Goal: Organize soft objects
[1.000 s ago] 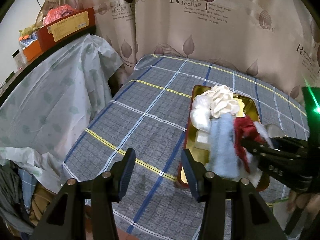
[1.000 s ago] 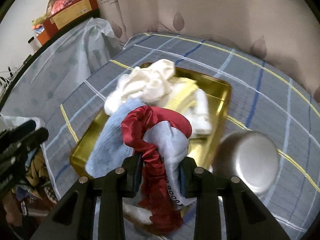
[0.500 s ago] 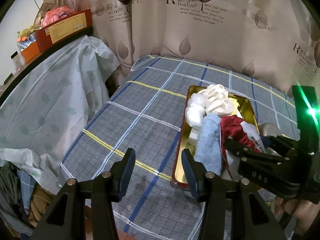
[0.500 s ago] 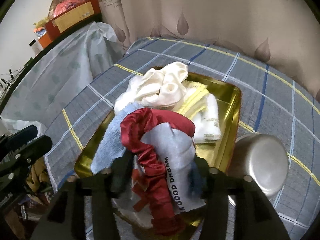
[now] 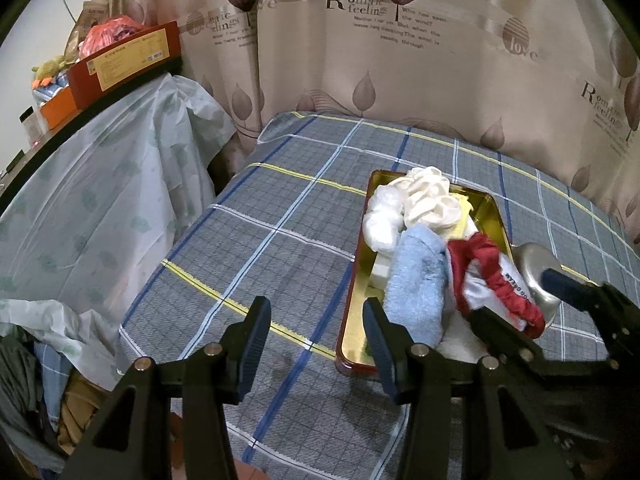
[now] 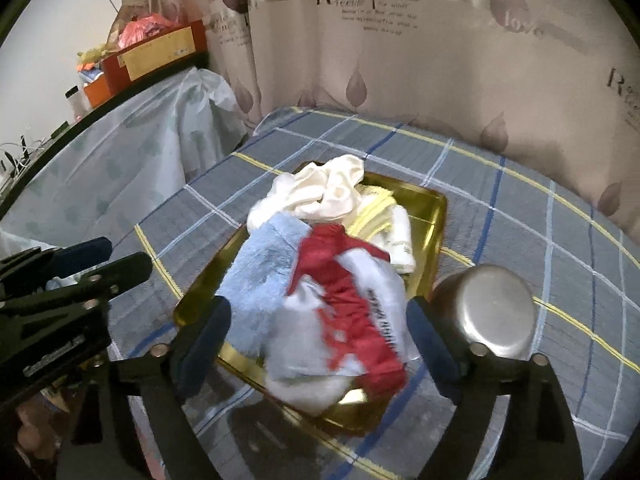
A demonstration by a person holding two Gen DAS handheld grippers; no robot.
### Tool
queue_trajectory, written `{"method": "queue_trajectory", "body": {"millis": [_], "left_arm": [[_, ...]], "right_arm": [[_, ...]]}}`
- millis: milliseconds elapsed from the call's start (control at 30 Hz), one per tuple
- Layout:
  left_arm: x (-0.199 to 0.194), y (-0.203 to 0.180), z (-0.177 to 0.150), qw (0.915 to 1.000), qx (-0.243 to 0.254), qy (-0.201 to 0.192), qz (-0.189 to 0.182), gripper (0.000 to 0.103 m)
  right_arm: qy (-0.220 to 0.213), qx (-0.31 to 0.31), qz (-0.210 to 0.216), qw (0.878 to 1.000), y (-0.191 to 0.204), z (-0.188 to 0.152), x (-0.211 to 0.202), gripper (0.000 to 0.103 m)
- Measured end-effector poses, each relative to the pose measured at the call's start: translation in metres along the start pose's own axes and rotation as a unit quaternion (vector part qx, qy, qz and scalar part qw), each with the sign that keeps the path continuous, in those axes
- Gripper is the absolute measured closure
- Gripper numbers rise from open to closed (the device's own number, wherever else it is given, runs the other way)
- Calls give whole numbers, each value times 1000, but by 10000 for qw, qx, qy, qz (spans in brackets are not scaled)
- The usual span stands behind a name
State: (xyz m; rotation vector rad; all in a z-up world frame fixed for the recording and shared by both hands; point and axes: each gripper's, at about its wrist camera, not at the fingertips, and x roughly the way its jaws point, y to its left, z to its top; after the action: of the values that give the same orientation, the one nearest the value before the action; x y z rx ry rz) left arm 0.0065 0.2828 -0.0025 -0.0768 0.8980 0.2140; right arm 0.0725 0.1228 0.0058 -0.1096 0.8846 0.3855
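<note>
A gold tray (image 5: 498,216) (image 6: 434,216) on the plaid tablecloth holds a pile of soft things: a cream cloth (image 5: 432,196) (image 6: 332,188), a light blue towel (image 5: 416,280) (image 6: 260,276), and a red and white cloth (image 5: 492,276) (image 6: 352,300) lying on top. My right gripper (image 6: 320,334) is open, its fingers wide on either side of the red and white cloth, not holding it. It also shows in the left wrist view (image 5: 520,296). My left gripper (image 5: 316,344) is open and empty over the tablecloth, left of the tray's near corner.
An upturned metal bowl (image 6: 488,308) (image 5: 536,272) sits right beside the tray. A plastic-covered counter (image 5: 92,184) with red boxes (image 5: 120,60) stands to the left. A curtain (image 5: 400,40) hangs behind the table. Clothes lie piled below the table's left edge (image 5: 36,392).
My right gripper has opened and let go of the red and white cloth, which now lies on the pile in the tray. Both grippers have drawn back from the tray.
</note>
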Motion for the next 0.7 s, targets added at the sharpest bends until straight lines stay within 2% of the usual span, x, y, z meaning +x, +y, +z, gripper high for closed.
{"method": "queue_trajectory", "body": {"millis": [433, 700], "left_arm": [[-4, -5, 0, 10000, 73, -22, -47, 54], [-5, -7, 0, 9999, 104, -6, -87, 54]], "right_arm": [[-140, 196, 14, 9997, -4, -17, -23, 8], [-179, 110, -249, 9995, 3, -28, -34, 4]]}}
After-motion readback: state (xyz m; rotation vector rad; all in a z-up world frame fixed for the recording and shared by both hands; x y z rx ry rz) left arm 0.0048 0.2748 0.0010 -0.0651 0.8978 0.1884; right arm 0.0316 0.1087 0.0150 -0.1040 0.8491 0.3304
